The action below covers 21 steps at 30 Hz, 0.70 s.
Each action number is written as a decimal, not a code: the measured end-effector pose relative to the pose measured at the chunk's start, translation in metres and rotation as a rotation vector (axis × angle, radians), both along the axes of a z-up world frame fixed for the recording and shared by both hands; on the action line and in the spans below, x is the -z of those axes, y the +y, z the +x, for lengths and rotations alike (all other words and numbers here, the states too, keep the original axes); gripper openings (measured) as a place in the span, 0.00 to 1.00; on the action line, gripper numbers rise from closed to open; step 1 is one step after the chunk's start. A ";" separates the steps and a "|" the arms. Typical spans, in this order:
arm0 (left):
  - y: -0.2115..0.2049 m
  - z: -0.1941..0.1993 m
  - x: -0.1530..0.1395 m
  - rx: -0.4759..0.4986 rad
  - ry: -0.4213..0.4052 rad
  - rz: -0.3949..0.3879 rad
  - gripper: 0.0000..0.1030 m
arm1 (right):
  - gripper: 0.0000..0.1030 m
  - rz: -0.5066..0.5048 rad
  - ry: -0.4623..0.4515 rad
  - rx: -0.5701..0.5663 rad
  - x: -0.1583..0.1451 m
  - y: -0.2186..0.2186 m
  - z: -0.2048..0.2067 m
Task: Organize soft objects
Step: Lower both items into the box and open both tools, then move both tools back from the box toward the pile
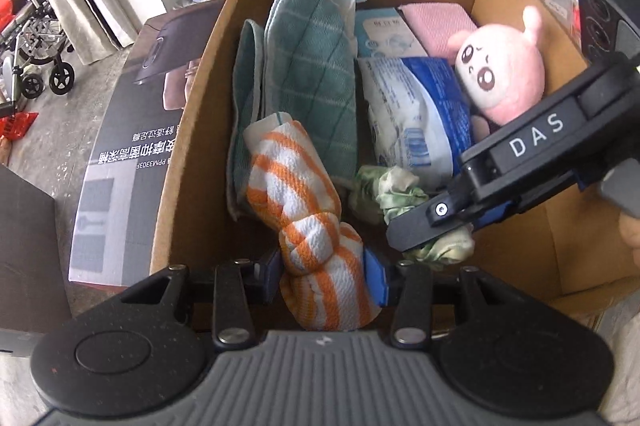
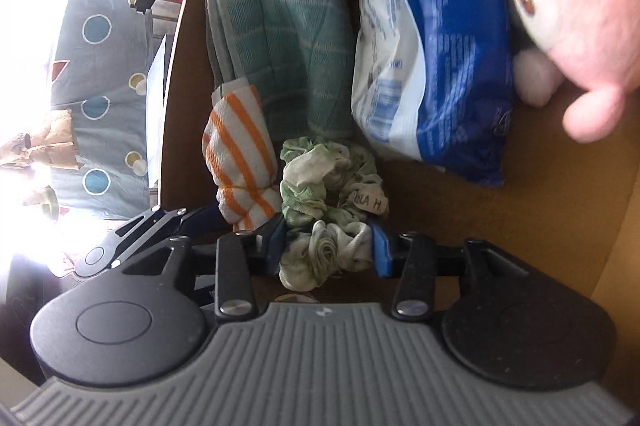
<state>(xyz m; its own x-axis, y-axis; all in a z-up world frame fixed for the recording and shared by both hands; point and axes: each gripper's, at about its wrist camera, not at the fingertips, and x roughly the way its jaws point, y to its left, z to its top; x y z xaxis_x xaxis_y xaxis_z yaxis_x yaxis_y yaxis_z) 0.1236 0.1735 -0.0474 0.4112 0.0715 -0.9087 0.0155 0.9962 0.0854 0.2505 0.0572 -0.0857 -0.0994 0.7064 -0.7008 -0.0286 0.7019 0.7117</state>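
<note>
While the cardboard box takes the load, the left hand-held gripper pinches the orange-striped cloth at its near wall and the right hand-held gripper, loosely parted, straddles the green scrunchie alongside; next, let go; only the left view shows the pink plush whole.

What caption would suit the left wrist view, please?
Left gripper clamps an orange-striped cloth over a cardboard box of soft items.
</note>
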 end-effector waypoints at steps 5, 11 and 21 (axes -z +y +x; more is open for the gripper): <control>0.005 0.000 -0.003 -0.002 0.010 -0.008 0.45 | 0.63 -0.009 0.010 0.011 0.002 0.004 -0.003; 0.007 -0.007 -0.010 -0.022 -0.005 -0.011 0.49 | 0.71 -0.004 -0.008 0.030 -0.002 -0.006 -0.004; 0.005 -0.021 -0.024 -0.052 -0.049 -0.020 0.49 | 0.72 -0.001 -0.058 0.057 -0.020 -0.013 -0.008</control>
<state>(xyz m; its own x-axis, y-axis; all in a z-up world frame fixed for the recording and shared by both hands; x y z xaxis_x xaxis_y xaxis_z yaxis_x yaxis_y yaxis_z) 0.1028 0.1781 -0.0232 0.4513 0.0758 -0.8891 -0.0400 0.9971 0.0647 0.2426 0.0443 -0.0662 -0.0182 0.7089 -0.7051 -0.0302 0.7045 0.7090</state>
